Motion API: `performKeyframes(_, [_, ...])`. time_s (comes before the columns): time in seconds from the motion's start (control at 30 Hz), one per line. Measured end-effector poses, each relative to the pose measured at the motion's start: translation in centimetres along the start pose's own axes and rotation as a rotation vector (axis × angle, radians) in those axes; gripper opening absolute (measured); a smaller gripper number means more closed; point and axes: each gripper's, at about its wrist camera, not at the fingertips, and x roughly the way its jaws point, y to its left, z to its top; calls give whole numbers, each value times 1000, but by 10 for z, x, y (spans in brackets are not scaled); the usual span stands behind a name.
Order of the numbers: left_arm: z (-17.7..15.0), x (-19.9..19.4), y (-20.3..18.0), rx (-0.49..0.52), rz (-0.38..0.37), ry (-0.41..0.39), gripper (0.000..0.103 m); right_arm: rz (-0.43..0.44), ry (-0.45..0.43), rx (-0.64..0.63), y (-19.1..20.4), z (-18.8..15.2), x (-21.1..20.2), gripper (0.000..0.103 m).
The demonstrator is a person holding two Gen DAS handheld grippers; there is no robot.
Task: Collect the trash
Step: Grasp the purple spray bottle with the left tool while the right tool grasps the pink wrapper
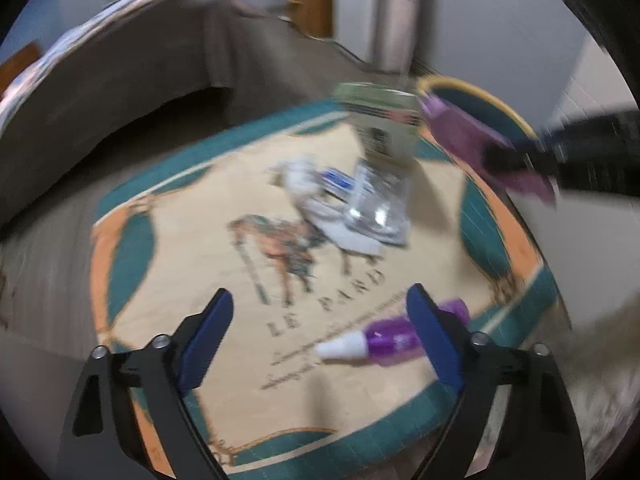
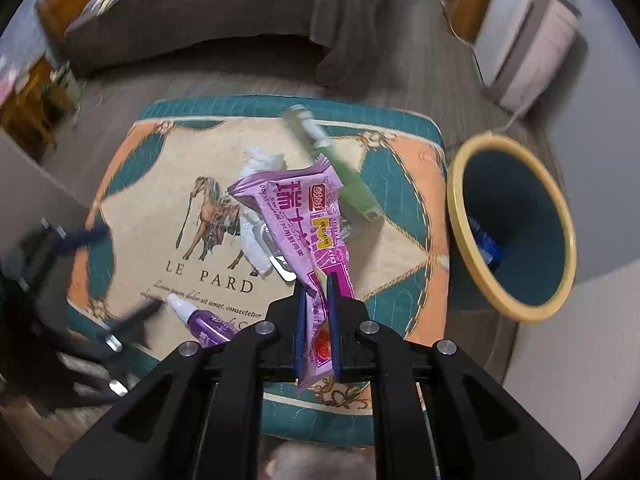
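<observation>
**Right jaws clamp purple wrapper; left jaws spread over the tube**

Clenched on the lower end of a long purple plastic snack wrapper [image 2: 298, 224], the right gripper [image 2: 317, 308] holds it so that the wrapper runs up the middle of the right wrist frame, its blue pads pressed against both faces. In the left wrist view that same wrapper [image 1: 472, 140] shows at upper right, pinched in the black fingers.

Left gripper [image 1: 320, 320] jaws stand wide apart with nothing between the pads. A small purple tube with a white cap [image 1: 376, 340] lies on the printed teal and cream table mat [image 1: 168, 280] at lower centre of that frame, its body touching or just behind the right-hand pad; blur hides which.

Crumpled white tissue paper [image 2: 256, 204] and a clear plastic bottle with a green label [image 1: 380, 164] lie near the mat's middle. A round teal bin with a yellow rim [image 2: 516, 224] stands at the right of the right wrist frame, beside the mat.
</observation>
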Motion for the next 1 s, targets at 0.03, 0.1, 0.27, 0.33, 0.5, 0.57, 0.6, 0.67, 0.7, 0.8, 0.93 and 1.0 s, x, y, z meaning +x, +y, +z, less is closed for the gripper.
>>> performKeyframes(0.03, [-1,4,-7,29,-14,12,83,2,-3,12,0,-2,0,9])
performKeyframes(0.1, [-2,12,-20,76,-55,32,81,11,-12,35,-6,-1,-2,9])
performKeyframes(0.27, [-9,31,-46,192,-106,86,80,32,-25,56,-17,8,-7,9])
performKeyframes(0.33, [-12,38,-55,235,-123,111,80,36,-24,49,-16,7,-8,9])
performKeyframes(0.5, [-18,54,-73,330,-113,139,80,51,-33,48,-16,9,-7,9])
performKeyframes(0.57, [-20,60,-75,353,-106,150,79,54,-33,51,-17,10,-7,9])
performKeyframes(0.6, [-22,64,-77,367,-98,163,78,55,-33,53,-18,11,-7,9])
performKeyframes(0.67, [-22,72,-79,380,-74,181,69,57,-30,60,-19,11,-6,9])
performKeyframes(0.7, [-22,74,-79,378,-68,184,66,56,-30,63,-19,12,-6,9])
performKeyframes(0.8, [-19,78,-72,328,-103,198,48,58,-31,69,-22,12,-6,9])
performKeyframes(0.93, [-17,71,-72,311,-129,180,38,53,-29,77,-25,14,-4,9])
performKeyframes(1.0, [-15,66,-71,304,-136,164,37,52,-32,84,-26,15,-4,9])
